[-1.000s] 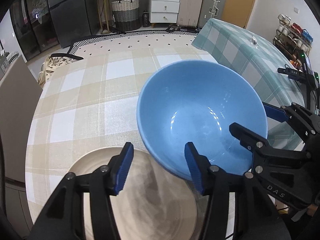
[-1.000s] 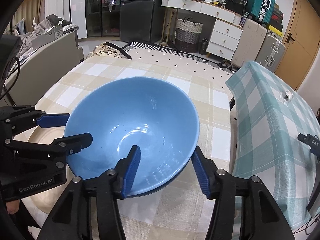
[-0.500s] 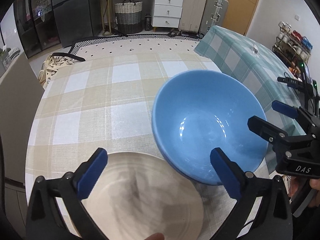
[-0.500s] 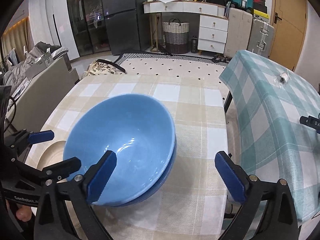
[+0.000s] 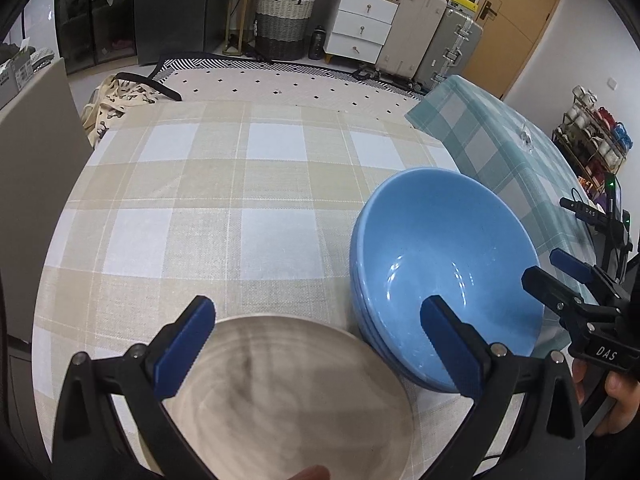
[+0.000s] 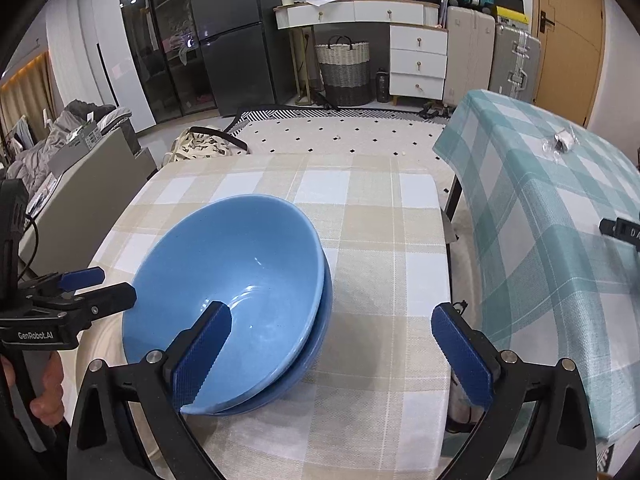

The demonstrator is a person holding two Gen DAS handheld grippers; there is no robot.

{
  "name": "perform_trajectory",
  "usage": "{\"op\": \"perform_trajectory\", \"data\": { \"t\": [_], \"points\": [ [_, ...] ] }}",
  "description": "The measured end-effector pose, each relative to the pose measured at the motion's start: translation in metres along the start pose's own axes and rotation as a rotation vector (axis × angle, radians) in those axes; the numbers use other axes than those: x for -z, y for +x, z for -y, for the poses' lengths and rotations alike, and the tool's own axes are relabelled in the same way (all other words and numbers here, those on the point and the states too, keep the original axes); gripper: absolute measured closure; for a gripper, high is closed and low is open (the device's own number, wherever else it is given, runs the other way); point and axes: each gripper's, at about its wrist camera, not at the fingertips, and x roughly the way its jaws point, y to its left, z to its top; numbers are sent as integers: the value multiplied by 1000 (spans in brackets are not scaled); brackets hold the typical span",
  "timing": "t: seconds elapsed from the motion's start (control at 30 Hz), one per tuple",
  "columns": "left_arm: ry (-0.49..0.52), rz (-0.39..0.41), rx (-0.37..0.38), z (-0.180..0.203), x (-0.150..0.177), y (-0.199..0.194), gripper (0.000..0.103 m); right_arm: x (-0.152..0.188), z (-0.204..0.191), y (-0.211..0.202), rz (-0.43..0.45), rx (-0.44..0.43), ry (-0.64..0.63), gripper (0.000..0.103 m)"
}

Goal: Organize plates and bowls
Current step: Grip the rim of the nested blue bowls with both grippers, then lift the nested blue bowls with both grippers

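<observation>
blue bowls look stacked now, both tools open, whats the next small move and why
Probably back both tools away and end the stacking step. The blue bowls already sit nested on the checked table, beside the beige plate. The right tool and the left tool are both wide open and hold nothing. No other loose dish shows in either view, so nothing visible calls for another grasp.

We've got a table with a beige checked cloth [image 5: 248, 216]; nested blue bowls [image 5: 444, 264] and a beige plate [image 5: 288, 392] sit on it, touching
</observation>
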Motion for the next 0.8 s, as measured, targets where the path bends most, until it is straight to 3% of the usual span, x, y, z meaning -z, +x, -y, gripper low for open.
{"op": "perform_trajectory", "data": {
  "t": [0.5, 0.63, 0.8],
  "points": [
    [-25, -25, 47, 1, -3, 17, 3, 8, 10, 24, -87, -6, 42, 3],
    [-24, -46, 81, 4, -2, 21, 10, 9, 7, 31, -115, -23, 28, 25],
    [-11, -48, 94, 8, -2, 22, 18, 11, 1, 32, -121, -31, 8, 31]
  ]
}}
